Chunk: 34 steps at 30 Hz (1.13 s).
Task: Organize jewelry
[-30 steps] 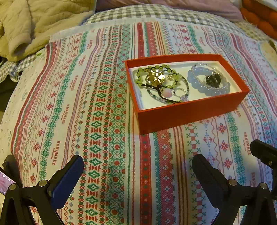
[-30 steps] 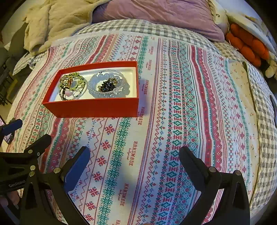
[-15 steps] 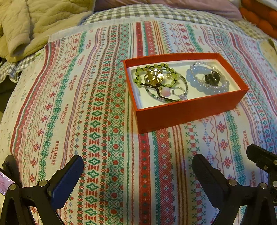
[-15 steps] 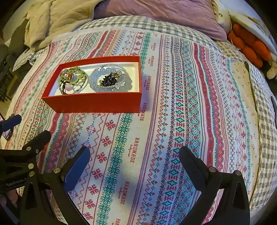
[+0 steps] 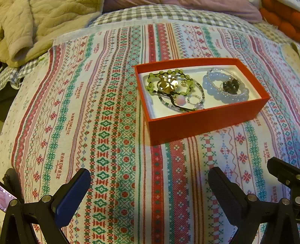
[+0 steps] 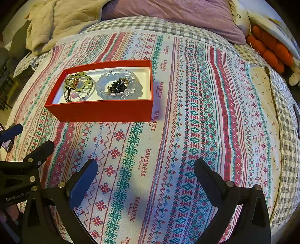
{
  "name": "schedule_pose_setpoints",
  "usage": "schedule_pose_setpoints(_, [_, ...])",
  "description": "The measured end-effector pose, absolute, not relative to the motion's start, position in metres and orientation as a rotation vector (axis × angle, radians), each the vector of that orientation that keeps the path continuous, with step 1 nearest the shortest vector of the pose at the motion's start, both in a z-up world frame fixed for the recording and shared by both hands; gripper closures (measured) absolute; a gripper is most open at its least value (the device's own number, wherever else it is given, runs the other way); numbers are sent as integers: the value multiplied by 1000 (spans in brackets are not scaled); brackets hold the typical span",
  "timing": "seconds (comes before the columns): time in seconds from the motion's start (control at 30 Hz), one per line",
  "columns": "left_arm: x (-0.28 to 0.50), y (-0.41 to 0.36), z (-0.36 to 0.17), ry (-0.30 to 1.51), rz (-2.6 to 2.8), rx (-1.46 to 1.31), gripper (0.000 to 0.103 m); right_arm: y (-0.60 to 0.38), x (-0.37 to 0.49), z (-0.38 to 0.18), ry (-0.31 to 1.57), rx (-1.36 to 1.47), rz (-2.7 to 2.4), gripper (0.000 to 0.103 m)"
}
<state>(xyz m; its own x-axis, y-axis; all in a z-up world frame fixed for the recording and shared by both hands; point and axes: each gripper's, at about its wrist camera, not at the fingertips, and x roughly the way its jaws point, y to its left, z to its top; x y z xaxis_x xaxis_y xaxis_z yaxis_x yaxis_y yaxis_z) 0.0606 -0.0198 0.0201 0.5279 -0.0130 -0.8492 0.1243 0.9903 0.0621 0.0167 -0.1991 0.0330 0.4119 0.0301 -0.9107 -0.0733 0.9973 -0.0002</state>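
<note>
Here, an open red box [image 5: 204,123] sits on a bed spread with a striped cross-stitch-pattern cloth [image 5: 105,131], its white-lined interior holding the jewelry. At the box's left end lies a tangle of green bead bracelets [image 5: 168,82] with a gold-coloured piece and a pink bead; at the right end a pale blue bead bracelet [image 5: 226,88] rings a dark stone cluster [image 5: 231,85]. The left gripper [image 5: 149,189] hovers over the cloth short of the box, fingers spread wide and empty. The right gripper [image 6: 146,180] is likewise released, holding nothing, with the box ahead and to its left. A beige quilted garment [image 6: 61,20] and a purple pillow [image 6: 174,16] lie at the bed's far edge.
</note>
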Motion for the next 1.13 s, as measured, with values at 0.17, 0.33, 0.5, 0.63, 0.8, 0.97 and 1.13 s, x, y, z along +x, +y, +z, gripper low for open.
schedule_pose_setpoints(0.17, [60,-20,19,1019,-84,118,0,-199,17,32,1150,-38,64,0])
schedule_pose_setpoints(0.33, [61,-19,18,1027,-84,111,0,-200,17,31,1152,-37,63,0])
schedule_pose_setpoints(0.5, [60,-19,18,1024,-82,111,0,-200,17,31,1152,-37,64,0])
schedule_pose_setpoints(0.63, [60,-19,18,1026,-84,112,0,-199,17,31,1152,-37,64,0])
schedule_pose_setpoints(0.8, [61,-19,18,1030,-86,109,0,-199,18,31,1151,-37,62,0])
schedule_pose_setpoints(0.97, [61,-19,16,1036,-90,114,0,-200,17,28,1154,-40,57,0])
schedule_pose_setpoints(1.13, [59,-17,15,1033,-91,113,0,-197,16,26,1154,-42,42,0])
